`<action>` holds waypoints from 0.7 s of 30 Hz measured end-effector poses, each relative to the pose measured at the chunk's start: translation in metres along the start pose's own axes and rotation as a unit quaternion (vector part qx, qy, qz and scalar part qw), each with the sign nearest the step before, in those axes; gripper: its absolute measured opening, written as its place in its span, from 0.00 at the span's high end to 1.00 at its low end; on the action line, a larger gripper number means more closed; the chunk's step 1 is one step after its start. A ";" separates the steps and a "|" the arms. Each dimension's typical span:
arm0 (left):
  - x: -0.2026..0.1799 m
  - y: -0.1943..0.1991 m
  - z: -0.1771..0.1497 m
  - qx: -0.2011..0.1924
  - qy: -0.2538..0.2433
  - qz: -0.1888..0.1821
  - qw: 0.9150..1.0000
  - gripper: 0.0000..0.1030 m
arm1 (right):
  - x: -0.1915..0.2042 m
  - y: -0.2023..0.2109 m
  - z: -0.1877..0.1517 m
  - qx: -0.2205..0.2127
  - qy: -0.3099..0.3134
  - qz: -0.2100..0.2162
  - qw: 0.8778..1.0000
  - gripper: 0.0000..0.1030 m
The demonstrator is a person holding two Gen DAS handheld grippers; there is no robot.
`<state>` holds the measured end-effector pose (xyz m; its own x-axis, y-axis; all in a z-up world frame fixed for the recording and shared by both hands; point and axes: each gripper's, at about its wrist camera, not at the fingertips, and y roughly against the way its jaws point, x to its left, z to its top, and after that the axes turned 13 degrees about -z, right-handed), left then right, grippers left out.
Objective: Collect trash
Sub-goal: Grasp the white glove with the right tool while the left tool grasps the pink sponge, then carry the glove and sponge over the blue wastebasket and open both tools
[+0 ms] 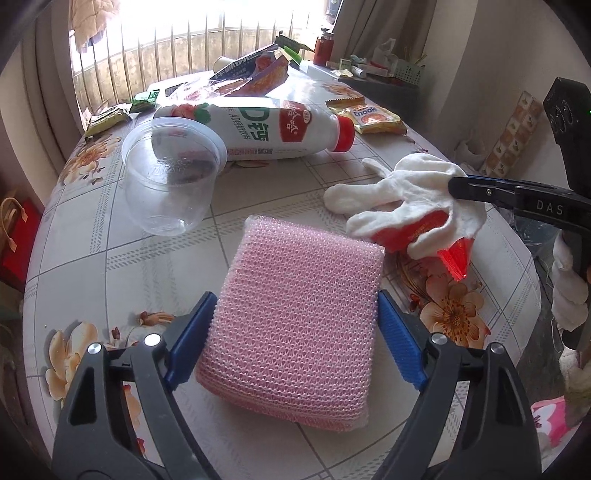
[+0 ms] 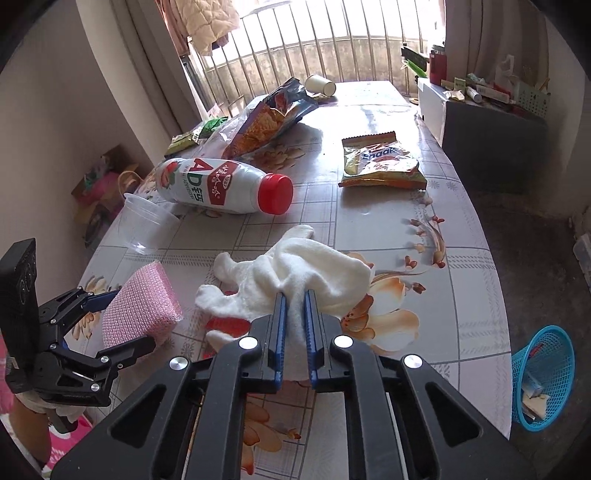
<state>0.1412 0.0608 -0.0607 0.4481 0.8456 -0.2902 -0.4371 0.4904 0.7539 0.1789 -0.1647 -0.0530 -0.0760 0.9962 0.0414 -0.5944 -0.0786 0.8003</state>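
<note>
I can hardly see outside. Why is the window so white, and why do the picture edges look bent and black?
Left wrist view: daylight washes out the window and glares off the table. Right wrist view: the same bright window. Both views: the fisheye lens curves the straight lines and darkens the corners.

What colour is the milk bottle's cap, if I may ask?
Red cap, clearest in the right wrist view.

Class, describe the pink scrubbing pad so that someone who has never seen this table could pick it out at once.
Start at the floral tablecloth and find its near end, in front of the white bottle lying on its side. Between the clear plastic cup and the white glove lies the pink scrubbing pad: the only pink, square, knobbly-textured thing there.
</note>
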 end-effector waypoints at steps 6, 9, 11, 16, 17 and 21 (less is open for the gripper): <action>0.002 0.013 0.003 -0.019 0.010 -0.005 1.000 0.21 | -0.008 0.022 0.006 -0.031 -0.025 0.038 0.998 0.90; 0.003 0.018 0.003 -0.025 0.015 -0.008 1.000 0.21 | -0.013 0.034 0.010 -0.047 -0.044 0.077 0.995 0.90; 0.004 0.021 0.003 -0.029 0.019 -0.010 0.999 0.21 | -0.017 0.041 0.012 -0.055 -0.059 0.110 0.991 0.90; 0.004 0.026 0.002 -0.034 0.025 -0.012 0.999 0.21 | -0.024 0.058 0.016 -0.081 -0.081 0.168 0.979 0.90; 0.004 0.028 0.002 -0.036 0.027 -0.013 0.999 0.21 | -0.025 0.061 0.017 -0.085 -0.082 0.168 0.979 0.90; 0.006 0.035 0.002 -0.046 0.035 -0.020 0.998 0.21 | -0.029 0.074 0.018 -0.104 -0.088 0.163 0.977 0.90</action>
<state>0.1305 0.0821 -0.0350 0.4124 0.8362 -0.3616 -0.4914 0.5384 0.6846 0.1512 -0.1987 0.0158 -0.1595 0.9067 0.3905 -0.7125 -0.3795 0.5902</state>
